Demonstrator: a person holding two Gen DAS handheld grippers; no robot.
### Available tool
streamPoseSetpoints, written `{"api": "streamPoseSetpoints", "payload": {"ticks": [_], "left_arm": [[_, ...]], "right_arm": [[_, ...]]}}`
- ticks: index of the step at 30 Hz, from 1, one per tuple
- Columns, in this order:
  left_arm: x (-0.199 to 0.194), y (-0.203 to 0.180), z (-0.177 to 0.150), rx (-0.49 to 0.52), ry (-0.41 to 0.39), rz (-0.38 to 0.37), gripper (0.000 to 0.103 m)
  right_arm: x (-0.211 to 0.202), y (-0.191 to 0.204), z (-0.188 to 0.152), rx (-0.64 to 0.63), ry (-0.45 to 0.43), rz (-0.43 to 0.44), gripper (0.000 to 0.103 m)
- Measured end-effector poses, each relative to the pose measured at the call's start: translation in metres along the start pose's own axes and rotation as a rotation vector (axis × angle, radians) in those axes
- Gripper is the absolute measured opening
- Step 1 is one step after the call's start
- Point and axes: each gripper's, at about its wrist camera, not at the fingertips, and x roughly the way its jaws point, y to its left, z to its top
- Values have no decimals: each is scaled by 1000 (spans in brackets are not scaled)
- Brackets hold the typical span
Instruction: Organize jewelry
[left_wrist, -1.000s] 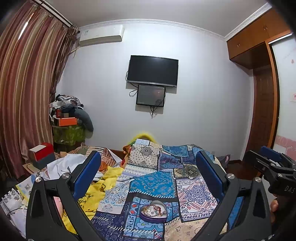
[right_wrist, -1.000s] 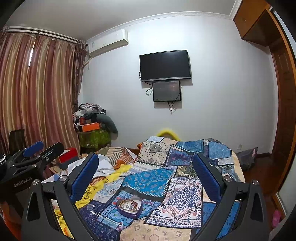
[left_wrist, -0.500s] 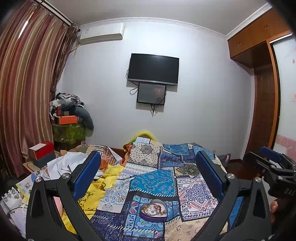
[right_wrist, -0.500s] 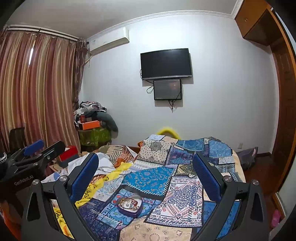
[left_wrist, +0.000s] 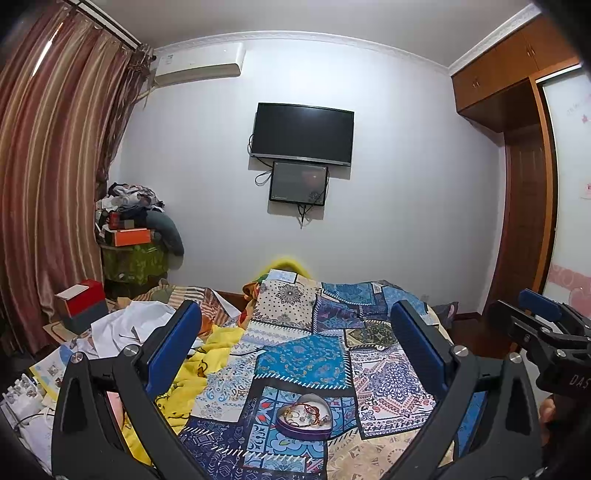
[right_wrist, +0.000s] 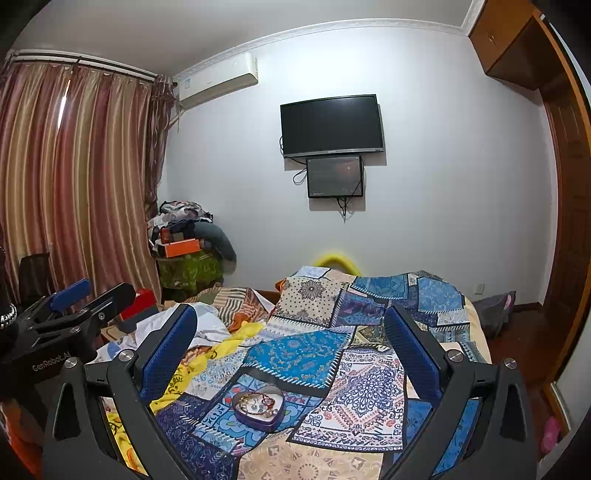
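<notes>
A purple heart-shaped tin (left_wrist: 304, 416) holding a tangle of bracelets and beads lies open on the patchwork bedspread (left_wrist: 306, 354). In the right wrist view the same tin (right_wrist: 258, 406) sits low between the fingers. My left gripper (left_wrist: 295, 347) is open and held above the bed, nothing between its blue pads. My right gripper (right_wrist: 288, 350) is also open and empty, well short of the tin. Each gripper shows at the edge of the other's view: the right gripper (left_wrist: 546, 332) and the left gripper (right_wrist: 70, 314).
Yellow cloth (left_wrist: 188, 384), white fabric and papers (left_wrist: 125, 328) crowd the bed's left side. A red box (left_wrist: 79, 301) and a piled stand (left_wrist: 133, 251) sit by the striped curtain (left_wrist: 51, 184). A TV (left_wrist: 302, 133) hangs on the far wall; a wooden wardrobe (left_wrist: 517, 206) stands right.
Both views have tipped slightly downward, so the tin sits a little higher in frame. Both grippers stay open and empty.
</notes>
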Motion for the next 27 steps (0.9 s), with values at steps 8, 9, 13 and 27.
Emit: {"api": "streamPoseSetpoints", "payload": {"ticks": [8, 9, 13, 27], "left_arm": [[3, 0, 1, 9, 15, -20, 103], [3, 0, 1, 9, 16, -19, 103], [4, 0, 0, 8, 20, -22, 103], [10, 1, -4, 5, 43, -43, 103]], "right_arm": [[1, -1, 1, 4, 2, 2, 101], [1, 0, 1, 4, 2, 2, 101], [2, 0, 1, 1, 5, 1, 101], [4, -1, 0, 0, 14, -5, 101]]}}
